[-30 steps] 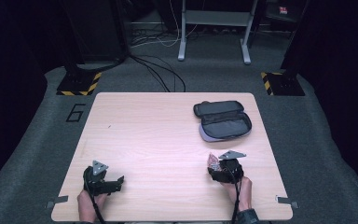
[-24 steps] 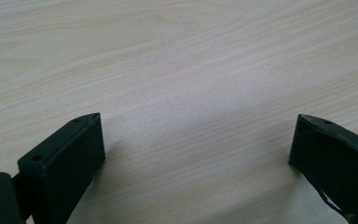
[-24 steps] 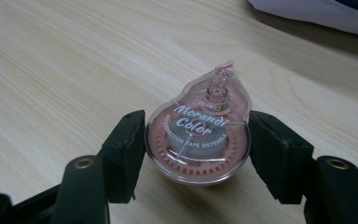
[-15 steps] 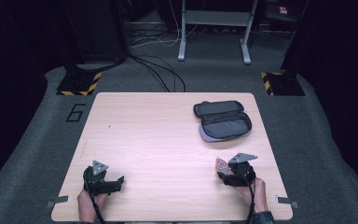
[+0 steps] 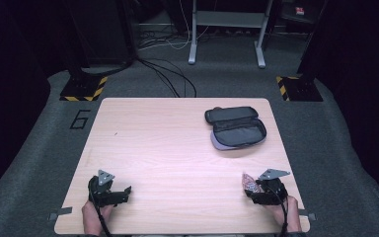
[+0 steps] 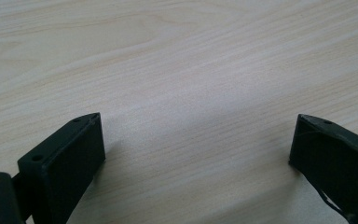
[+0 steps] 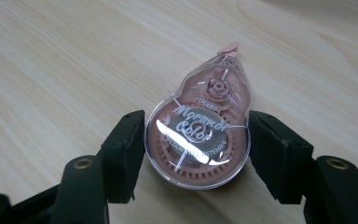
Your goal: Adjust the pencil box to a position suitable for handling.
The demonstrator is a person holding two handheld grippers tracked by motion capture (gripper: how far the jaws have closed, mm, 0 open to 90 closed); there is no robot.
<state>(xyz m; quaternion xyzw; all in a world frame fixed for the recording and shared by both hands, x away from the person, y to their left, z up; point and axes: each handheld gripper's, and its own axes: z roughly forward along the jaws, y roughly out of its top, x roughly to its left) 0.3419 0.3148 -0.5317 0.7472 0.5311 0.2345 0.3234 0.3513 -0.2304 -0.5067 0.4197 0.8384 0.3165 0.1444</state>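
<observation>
While the open pencil case [image 5: 237,133] sits toward the far right of the surface [image 5: 177,148], both hands are parked at the near edge, well short of it. Starting on the left: the left tongs [image 5: 109,190] rest far off to the left of the case, near the front-left corner, and in the left gripper view the two black jaws stand wide apart with nothing but bare wood grain between them, so that one's just idling. Moving right, the case lies unzipped with its dark lid flap folded back and the grey lining facing up; I can't tell whether anything's already in it. Nearer than the case and a touch to its right, the right tongs [image 7: 196,149] have hold of a pink correction tape dispenser [image 7: 200,140], a clear teardrop-shaped shell with the reel visible inside. The jaws are closed partway, pressing on its two wide flanks, with the narrow tip pointing away from the hand. In the high view you can just see the pink thing at the front of that gripper, low over the wood. My read is that the pick-up part is done and this is the carry stage. Next move probably means lifting it clear, bringing it forward over the open case, then letting go gently, since that slick rounded shell could slip.
</observation>
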